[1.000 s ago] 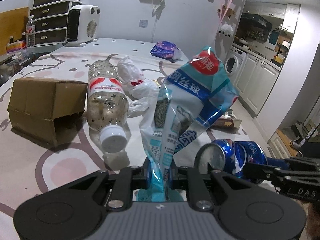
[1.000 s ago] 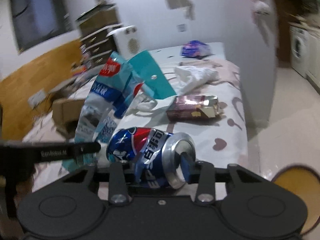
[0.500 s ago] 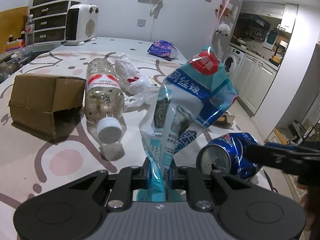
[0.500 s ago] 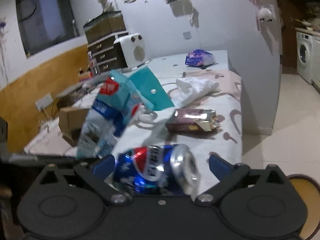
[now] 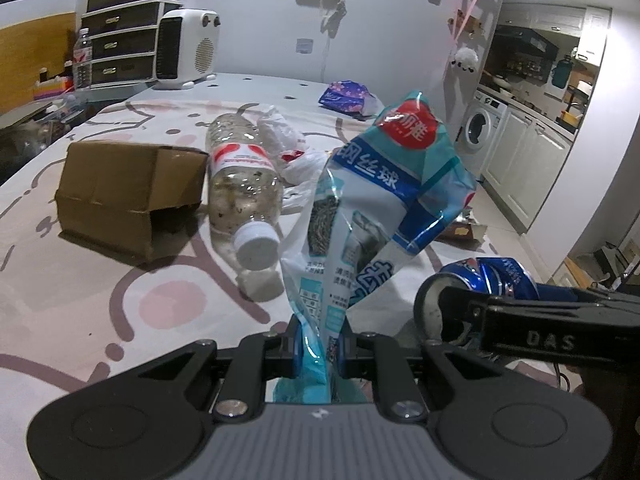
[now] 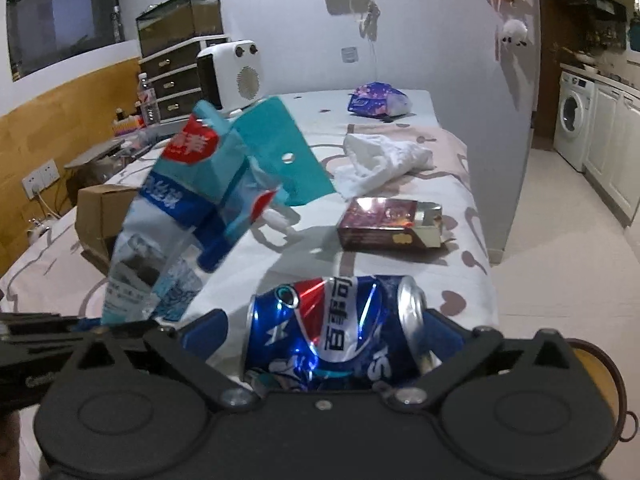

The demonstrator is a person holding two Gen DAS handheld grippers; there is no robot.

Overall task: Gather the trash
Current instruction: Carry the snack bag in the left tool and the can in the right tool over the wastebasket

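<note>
Two grippers are seen near the table's near right edge. A blue plastic bag (image 5: 372, 216) is clamped upright by the left gripper (image 5: 318, 354). The right gripper (image 6: 324, 344) has just been opened wide, a crushed blue can (image 6: 332, 328) lying loose between its spread jaws on the table (image 5: 80, 300).

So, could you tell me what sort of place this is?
Most likely a small flat: a washing machine stands under kitchen cabinets, with a drawer unit and space heater by the cloth-covered table.
</note>
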